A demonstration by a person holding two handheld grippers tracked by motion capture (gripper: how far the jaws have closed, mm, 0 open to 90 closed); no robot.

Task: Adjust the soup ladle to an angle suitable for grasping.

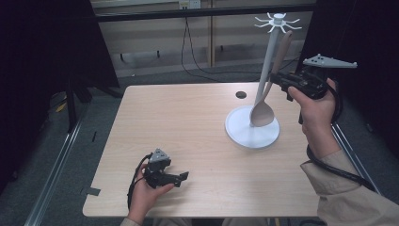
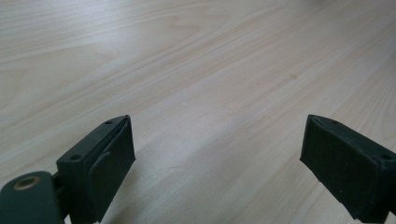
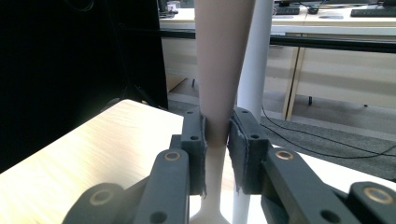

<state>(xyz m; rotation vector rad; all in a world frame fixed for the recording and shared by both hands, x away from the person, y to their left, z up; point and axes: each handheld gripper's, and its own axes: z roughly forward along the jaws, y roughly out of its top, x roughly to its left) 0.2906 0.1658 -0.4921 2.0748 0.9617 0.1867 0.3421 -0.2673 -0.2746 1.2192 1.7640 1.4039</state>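
With our right gripper [image 1: 282, 81] we clamp the handle of the beige plastic spoon [image 1: 263, 112] beside the white hooked utensil stand [image 1: 252, 127], bowl hanging just above its base. Hanging it looks unfinished. Our left gripper [image 1: 181, 176] rests wide apart and empty on the pale wooden table [image 1: 188, 122].

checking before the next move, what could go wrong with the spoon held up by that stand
1. The right tongs grip the spoon on its narrow handle, bowl hanging low, so it could pivot or slip.
2. The spoon sits close beside the stand pole; a sideways swing might knock the stand over.
3. The hooks are well above the handle's tip, so lifting to hang it may snag a neighbouring prong. The left tongs are open over bare table, too far to steady anything.
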